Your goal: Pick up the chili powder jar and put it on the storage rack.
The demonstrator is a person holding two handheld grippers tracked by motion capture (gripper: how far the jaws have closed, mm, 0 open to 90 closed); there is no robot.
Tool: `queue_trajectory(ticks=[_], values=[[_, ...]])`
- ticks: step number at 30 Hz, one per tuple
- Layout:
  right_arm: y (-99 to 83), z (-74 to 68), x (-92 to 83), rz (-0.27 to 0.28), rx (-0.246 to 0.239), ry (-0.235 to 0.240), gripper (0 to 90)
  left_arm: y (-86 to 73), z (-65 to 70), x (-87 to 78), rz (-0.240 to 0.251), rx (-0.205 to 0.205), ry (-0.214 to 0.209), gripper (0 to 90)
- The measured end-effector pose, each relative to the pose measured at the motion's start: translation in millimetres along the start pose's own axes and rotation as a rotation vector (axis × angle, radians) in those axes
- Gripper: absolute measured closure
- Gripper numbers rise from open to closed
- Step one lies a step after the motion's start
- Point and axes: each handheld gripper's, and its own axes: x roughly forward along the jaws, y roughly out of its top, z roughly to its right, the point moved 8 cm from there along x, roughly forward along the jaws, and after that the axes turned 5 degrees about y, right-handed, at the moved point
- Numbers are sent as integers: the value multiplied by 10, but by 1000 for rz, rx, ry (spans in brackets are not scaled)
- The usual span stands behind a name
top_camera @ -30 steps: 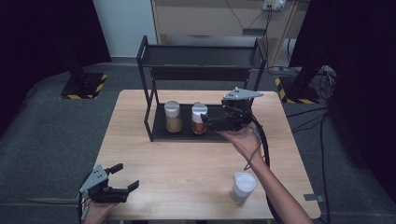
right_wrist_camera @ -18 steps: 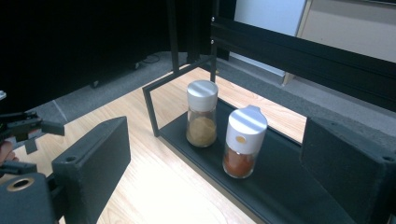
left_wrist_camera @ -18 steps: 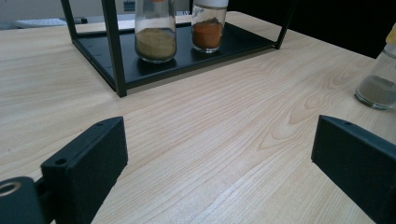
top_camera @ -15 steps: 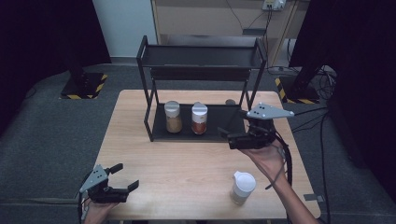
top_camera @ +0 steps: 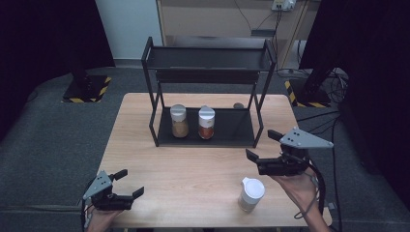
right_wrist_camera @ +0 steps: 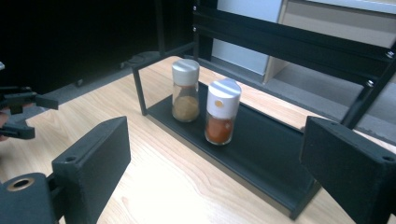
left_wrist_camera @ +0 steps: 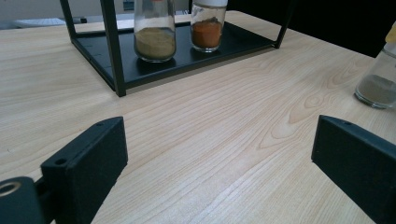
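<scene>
Your left hand-held gripper sits at the near left corner of the counter, jaws spread wide and holding nothing, close to the near edge. Your right hand-held gripper hovers at the right side, also spread and empty, just near of the rack's right front leg.

The black rack stands at the far middle of the counter, its back close to the far edge. On its bottom tray, towards the left, stand two jars close beside each other but apart: a tan spice jar with a silver cap and an orange spice jar with a white cap. The tray's right half is bare. A third jar with a white cap stands near the near edge, just left of your right hand.

A broad stretch of bare wood lies between the two grippers and in front of the rack.

In the left gripper view, the tops of the two rack jars are cut off, and the third jar shows at the right edge with greyish-brown contents. A small dark round thing lies behind the rack near its right rear post; you cannot tell what it is. The orange jar's cap bears a small orange dot in the right gripper view; no writing is readable
</scene>
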Motion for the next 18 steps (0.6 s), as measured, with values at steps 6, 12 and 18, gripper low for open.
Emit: queue_trajectory(ticks=[6, 12, 18], values=[[-177, 1, -131, -2, 15, -32, 90, 1, 3, -1, -1, 1, 2, 25], [-372, 12, -222, 4, 35, -77, 91, 1, 4, 0, -1, 2, 3, 25], [-557, 49, -284, -4, 63, -115, 91, 1, 3, 0, -1, 1, 1, 25]])
